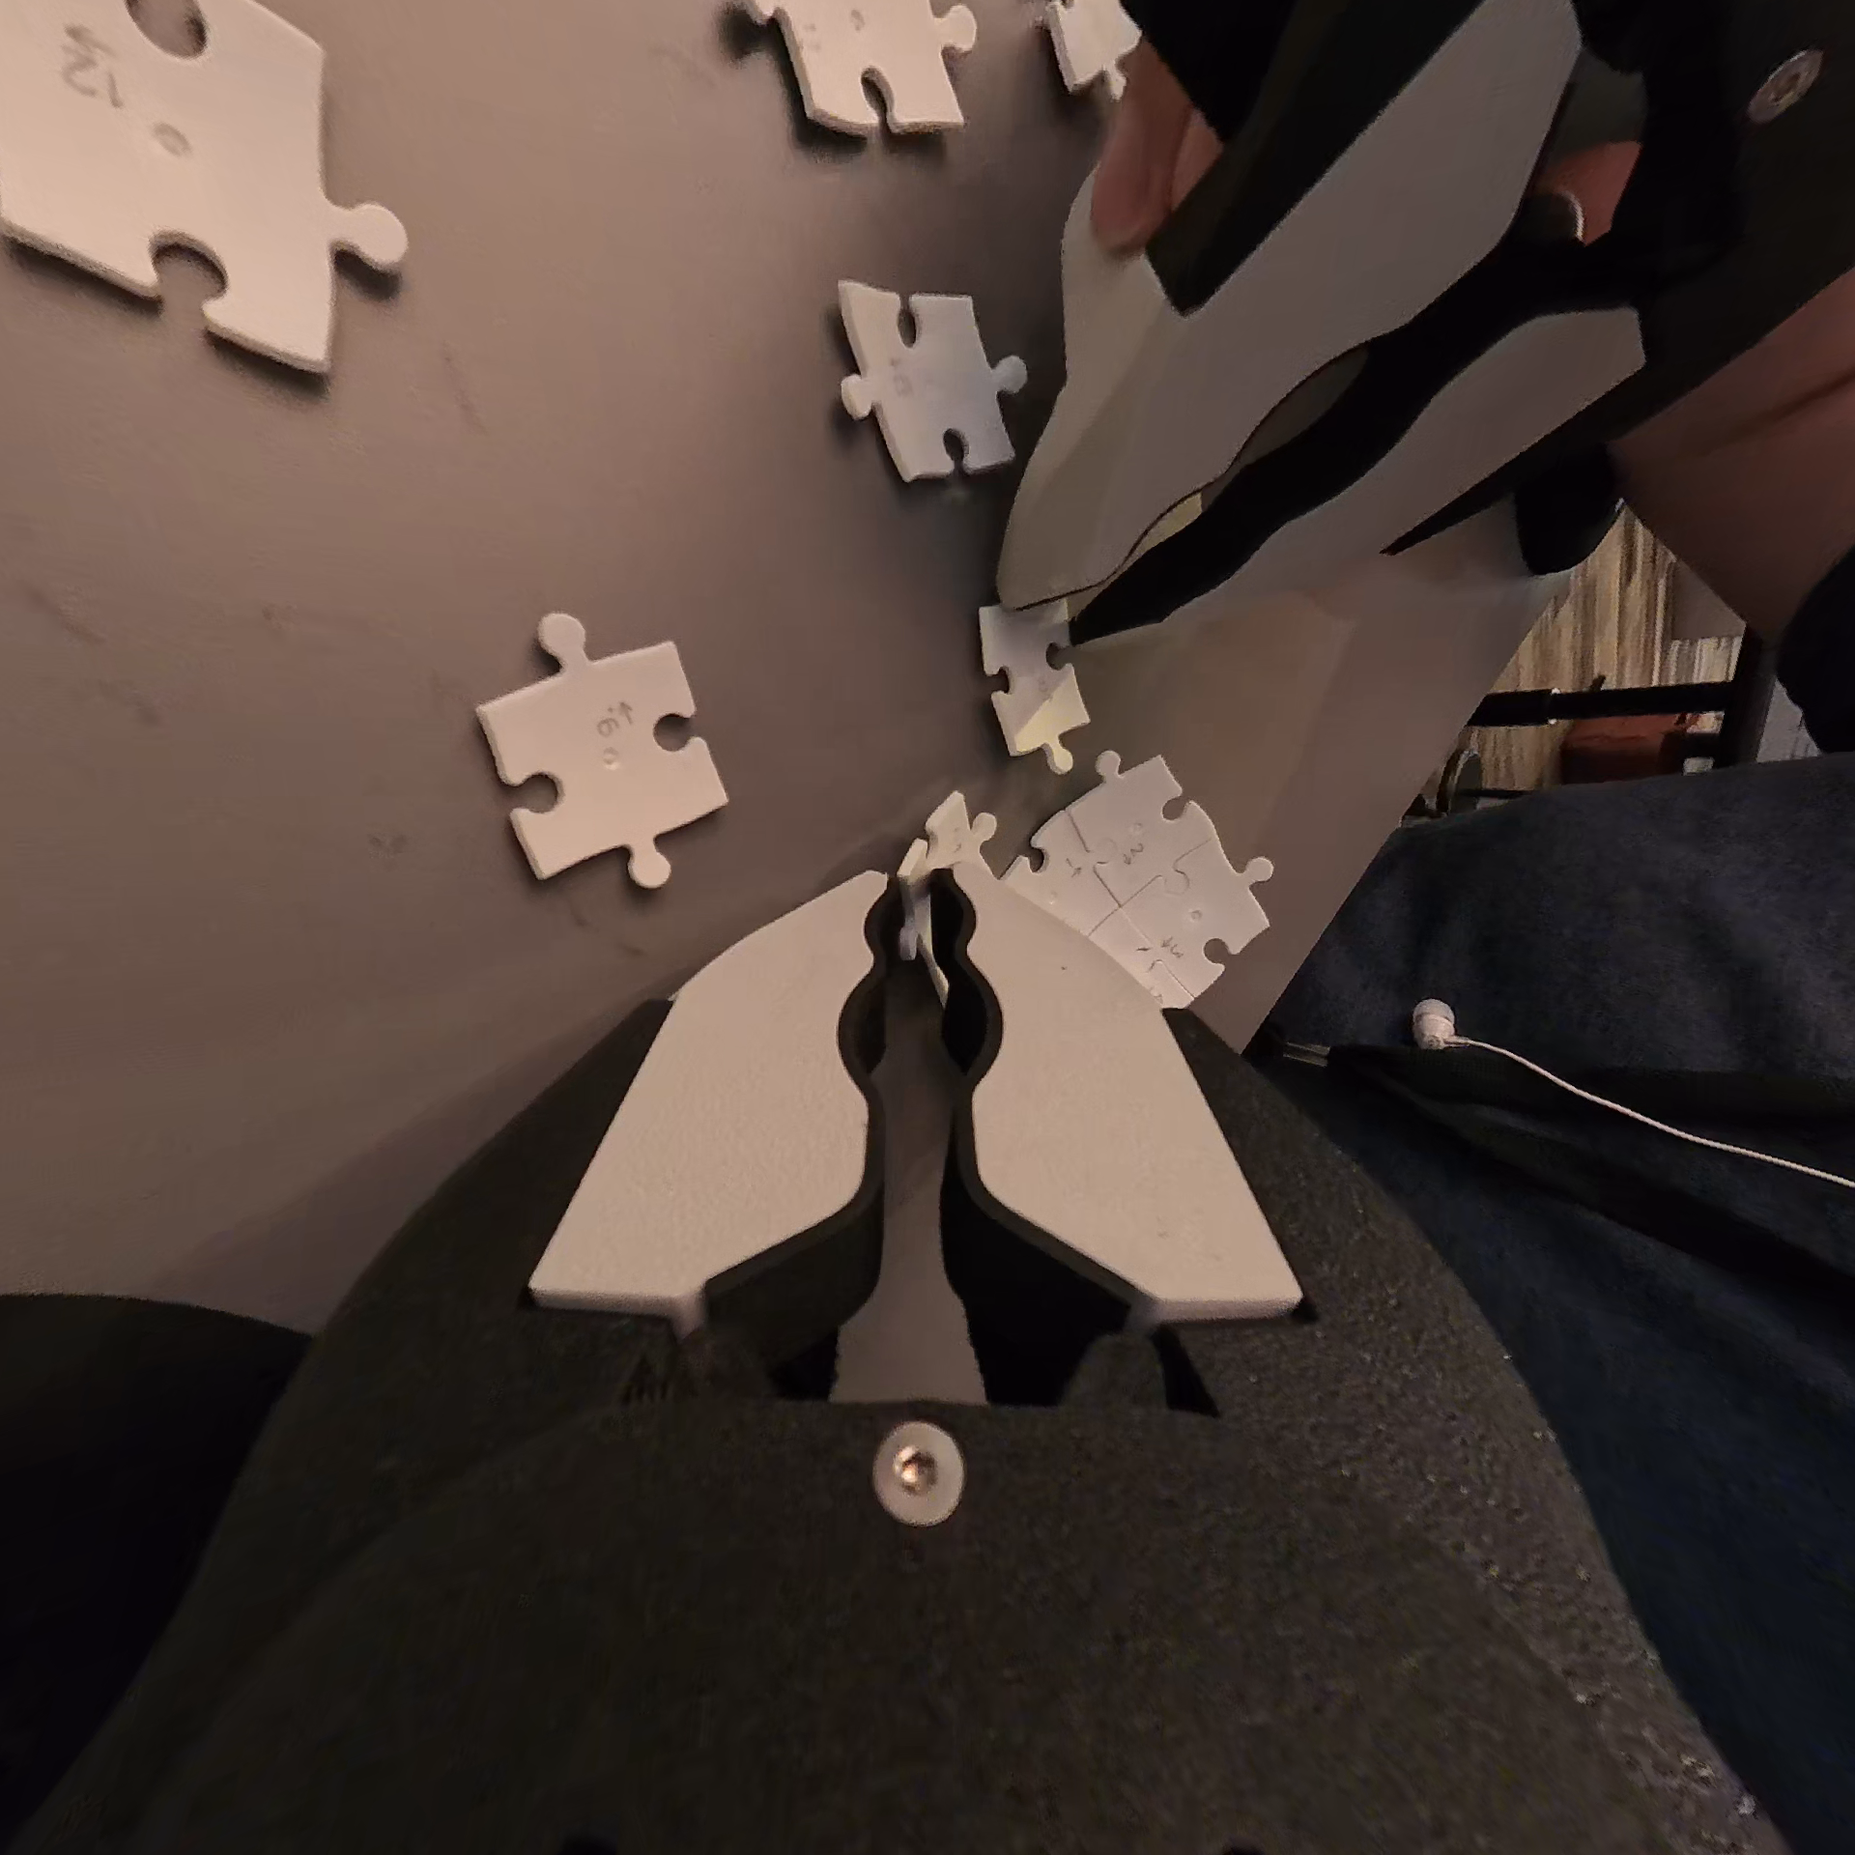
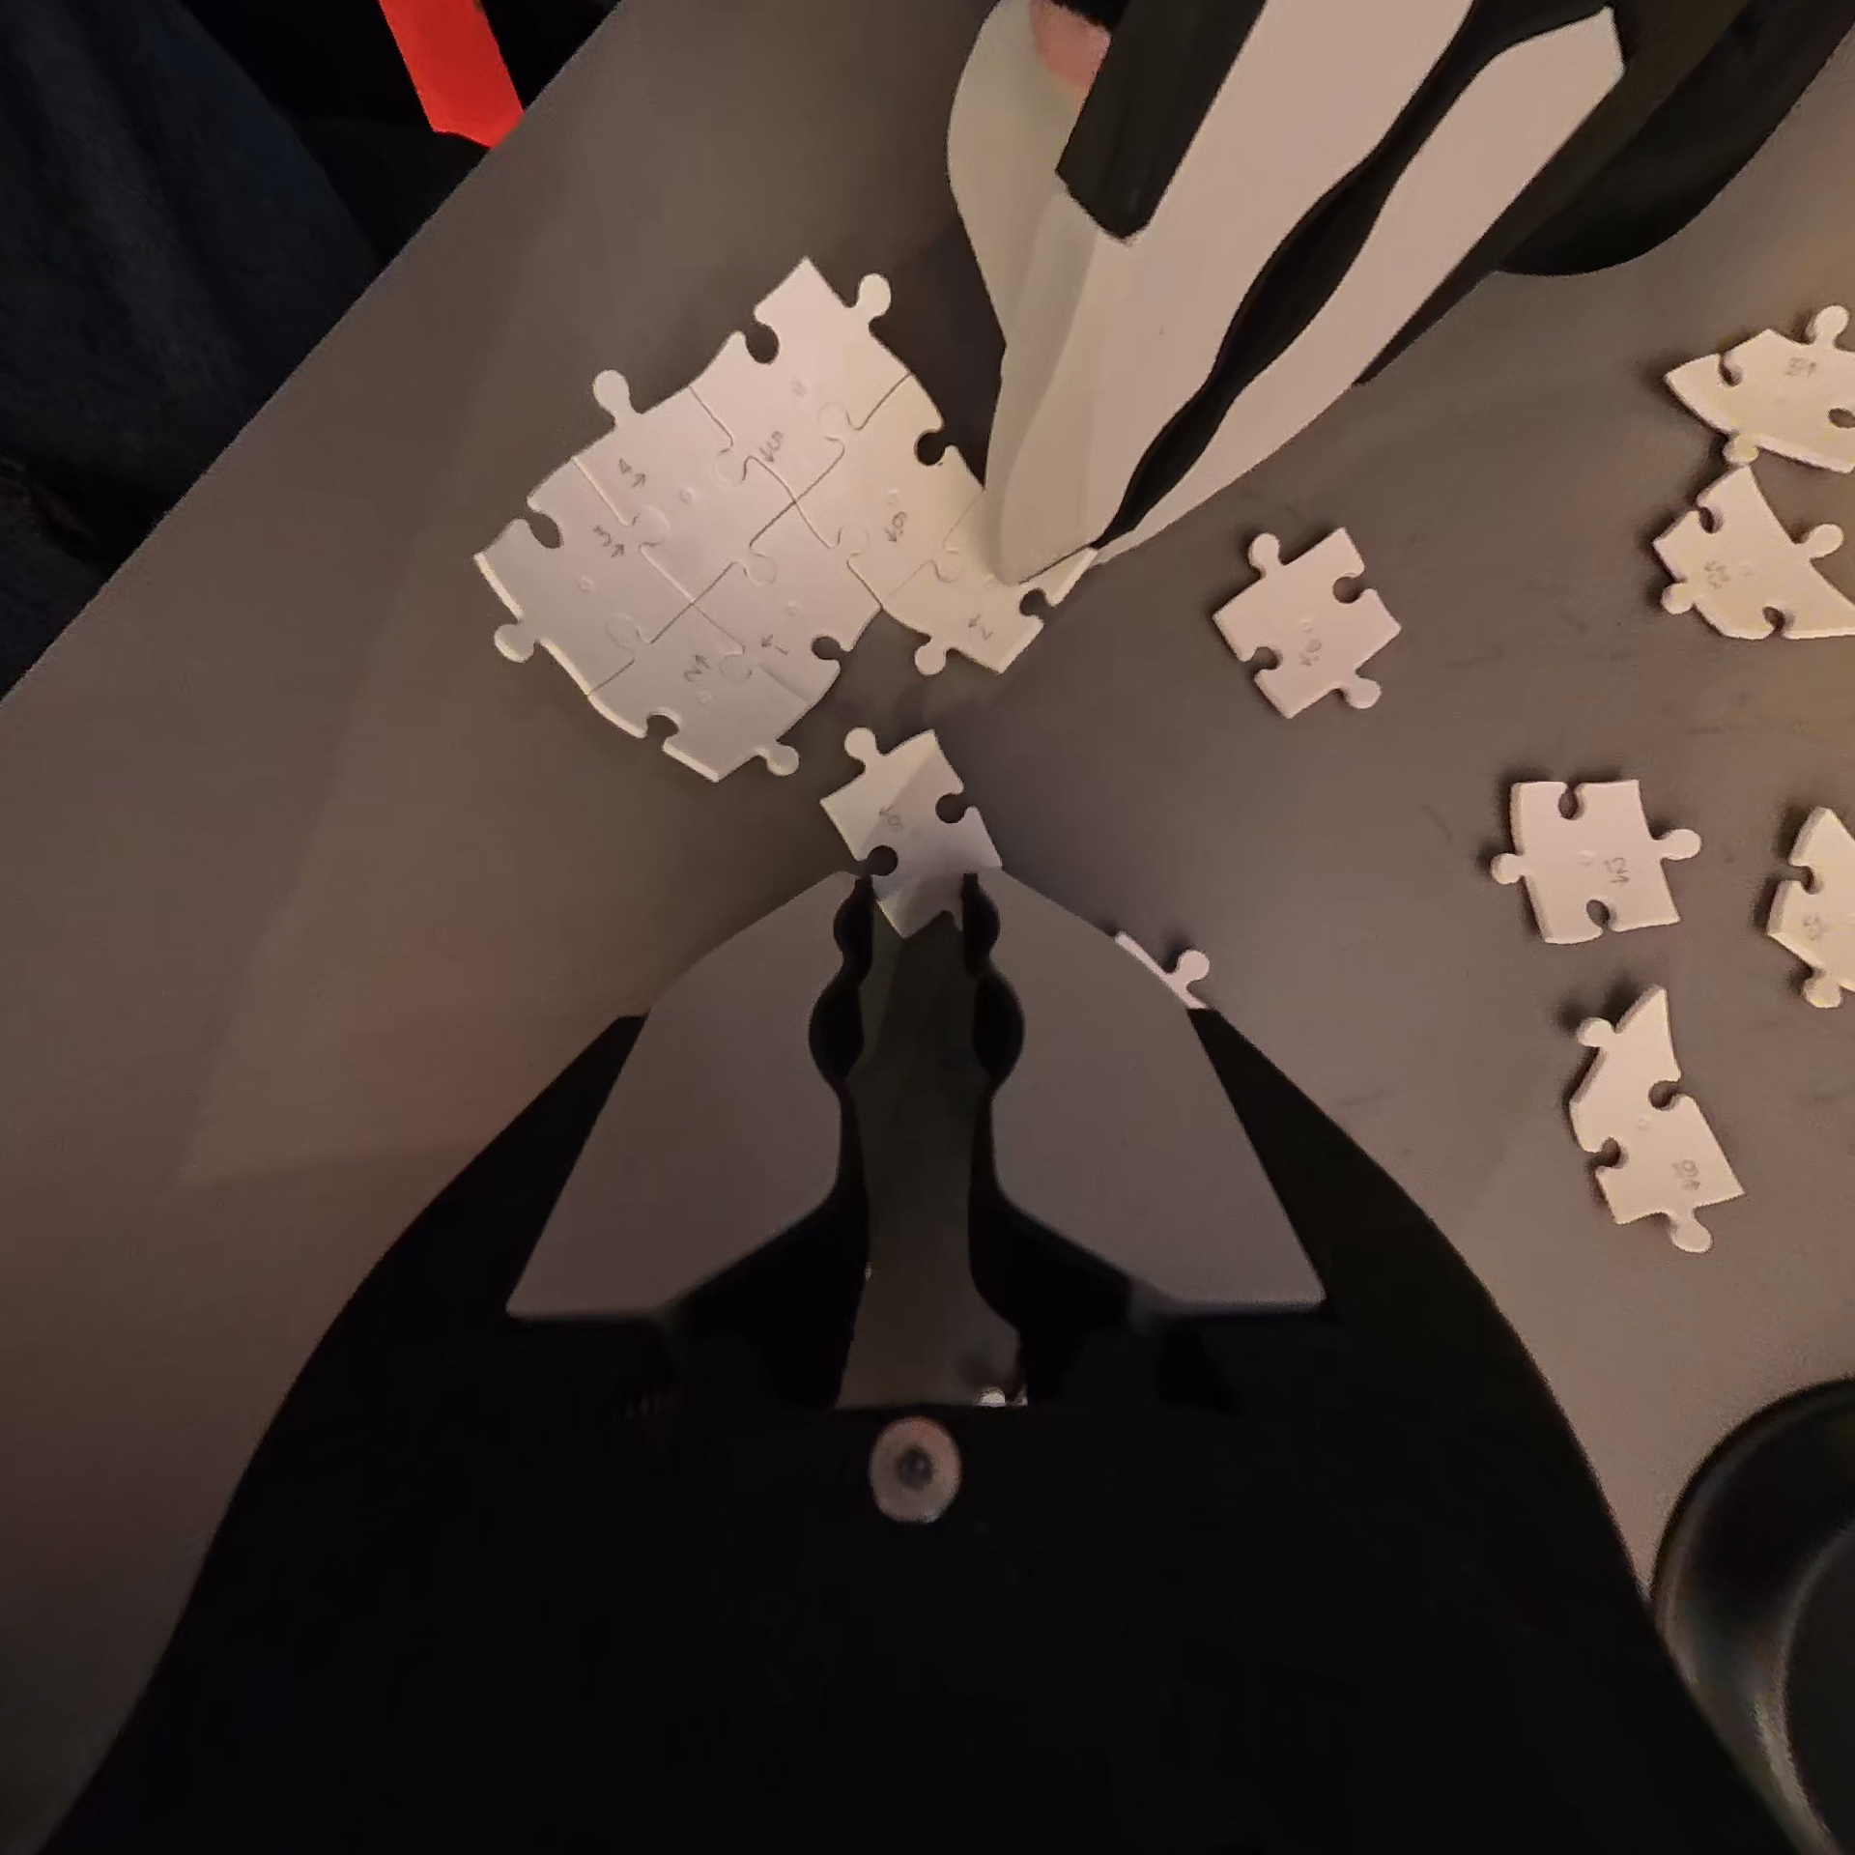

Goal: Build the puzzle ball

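While jaws hide its edge, piece [image 2: 908,803] held.

Dim warm light, soft shadows on table [image 2: 1154,763], fisheye warp at edges, slight blur nr top.

two claws [image 2: 915,883] — one joined puzzle patch [image 2: 703,542], several loose pieces [image 2: 1305,622].

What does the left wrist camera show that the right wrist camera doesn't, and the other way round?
Only the left wrist view shows a white earbud on dark cloth. Only the right wrist view shows the whole joined patch and a red strip. Both show the grey table, loose pieces, the left gripper shut on the patch's edge piece, and the right gripper shut on a single piece.
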